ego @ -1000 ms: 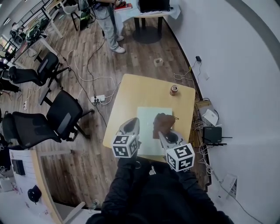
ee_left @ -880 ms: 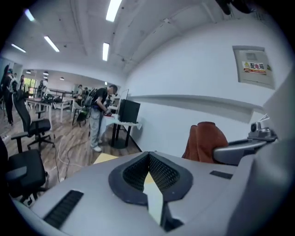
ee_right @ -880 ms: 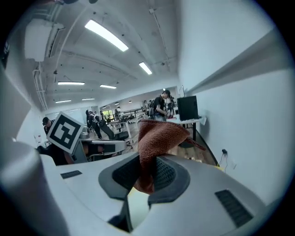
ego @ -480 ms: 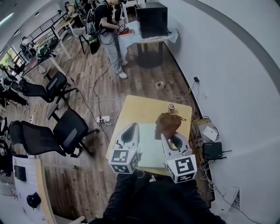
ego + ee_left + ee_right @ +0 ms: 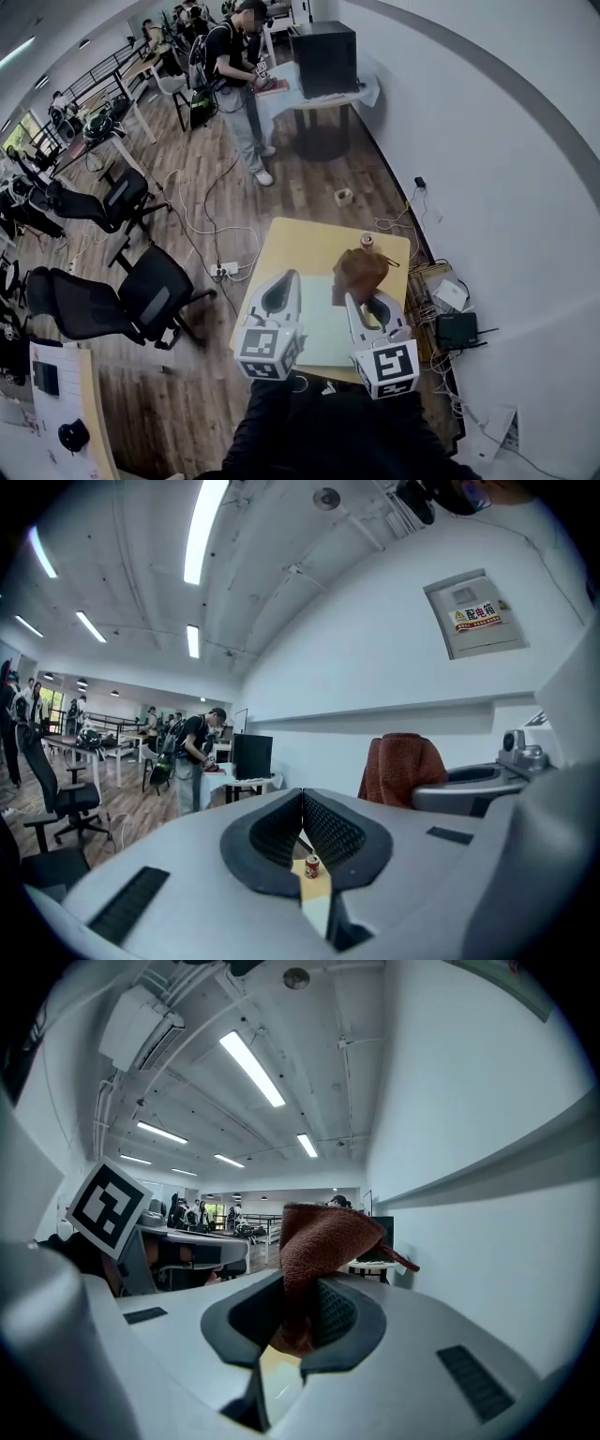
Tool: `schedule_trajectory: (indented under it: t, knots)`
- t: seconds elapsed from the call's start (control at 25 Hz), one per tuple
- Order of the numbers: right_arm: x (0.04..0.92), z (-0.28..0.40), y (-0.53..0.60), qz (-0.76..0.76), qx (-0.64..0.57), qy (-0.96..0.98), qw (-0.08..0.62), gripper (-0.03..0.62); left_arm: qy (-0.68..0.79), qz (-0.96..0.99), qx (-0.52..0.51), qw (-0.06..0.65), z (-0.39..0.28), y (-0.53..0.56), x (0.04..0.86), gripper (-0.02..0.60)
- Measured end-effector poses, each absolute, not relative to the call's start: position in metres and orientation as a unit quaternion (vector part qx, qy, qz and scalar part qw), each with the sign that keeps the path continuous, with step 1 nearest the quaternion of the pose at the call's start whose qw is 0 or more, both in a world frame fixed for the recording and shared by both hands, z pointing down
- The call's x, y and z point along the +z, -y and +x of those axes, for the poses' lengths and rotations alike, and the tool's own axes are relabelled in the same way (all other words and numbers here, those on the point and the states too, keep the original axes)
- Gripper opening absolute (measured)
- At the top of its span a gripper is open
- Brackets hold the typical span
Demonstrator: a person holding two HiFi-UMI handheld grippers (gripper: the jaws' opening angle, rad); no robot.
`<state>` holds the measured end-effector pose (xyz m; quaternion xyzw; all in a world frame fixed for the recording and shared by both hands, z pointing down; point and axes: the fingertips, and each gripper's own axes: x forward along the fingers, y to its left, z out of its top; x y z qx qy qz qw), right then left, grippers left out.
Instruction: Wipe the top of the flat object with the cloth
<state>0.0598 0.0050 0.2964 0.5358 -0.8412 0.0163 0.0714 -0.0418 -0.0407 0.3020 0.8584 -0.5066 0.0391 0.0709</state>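
Note:
A pale green flat sheet [image 5: 323,323] lies on the small wooden table [image 5: 291,246]. My right gripper [image 5: 353,298] is shut on a brown terry cloth [image 5: 359,270] and holds it up above the far part of the sheet. In the right gripper view the cloth [image 5: 319,1241] rises as a bunched fold out of the closed jaws [image 5: 298,1316]. My left gripper [image 5: 290,277] hovers over the sheet's left side with its jaws [image 5: 302,808] shut and nothing in them. From the left gripper view the cloth [image 5: 403,766] shows at the right.
A small red can [image 5: 367,241] stands near the table's far edge, also seen as the can [image 5: 312,866] below the left jaws. Black office chairs [image 5: 141,291] and floor cables [image 5: 202,220] are at the left. A white wall runs along the right, with a black box [image 5: 457,328] on the floor. A person [image 5: 239,75] stands far off.
The cloth has come up off the sheet in the right gripper and moved toward the table's far side. Both grippers are raised and the head view has tilted up.

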Motion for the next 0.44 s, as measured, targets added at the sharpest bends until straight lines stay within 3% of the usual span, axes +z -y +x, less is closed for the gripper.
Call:
schedule_trajectory:
  t: [0.44]
  knots:
    - [0.296, 0.064, -0.01, 0.541, 0.016, 0.838, 0.07, 0.066, 0.491, 0.868, 0.043, 0.067, -0.029, 0.033, 0.296, 0.035]
